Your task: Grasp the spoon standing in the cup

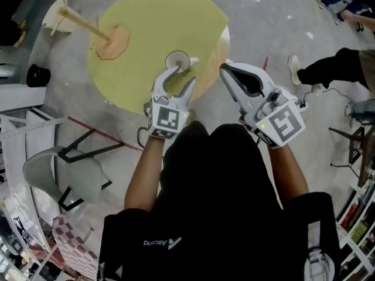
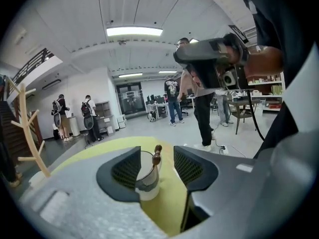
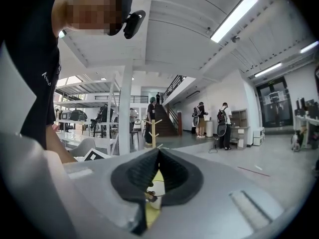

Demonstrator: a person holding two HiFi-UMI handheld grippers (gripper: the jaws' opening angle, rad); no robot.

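A white cup (image 1: pixel 177 60) stands near the front edge of the round yellow table (image 1: pixel 158 16). In the left gripper view the cup (image 2: pixel 148 177) sits between my two jaws, and a spoon with a brown handle end (image 2: pixel 157 154) stands up out of it. My left gripper (image 1: pixel 181 78) (image 2: pixel 157 166) is open; its pads are on either side of the cup and apart from it. To the right, my right gripper (image 1: pixel 227 70) (image 3: pixel 158 156) is held off the table's edge, shut, with nothing in it. Through its jaws the cup (image 3: pixel 153 192) shows only as a sliver.
A wooden coat stand (image 1: pixel 82 21) rises at the table's far left, beside a tan flat piece (image 1: pixel 114 40) on the tabletop. A grey chair (image 1: pixel 58 174) stands at my near left. A person's legs (image 1: pixel 328 69) are at the right, and more people (image 2: pixel 174 96) stand across the hall.
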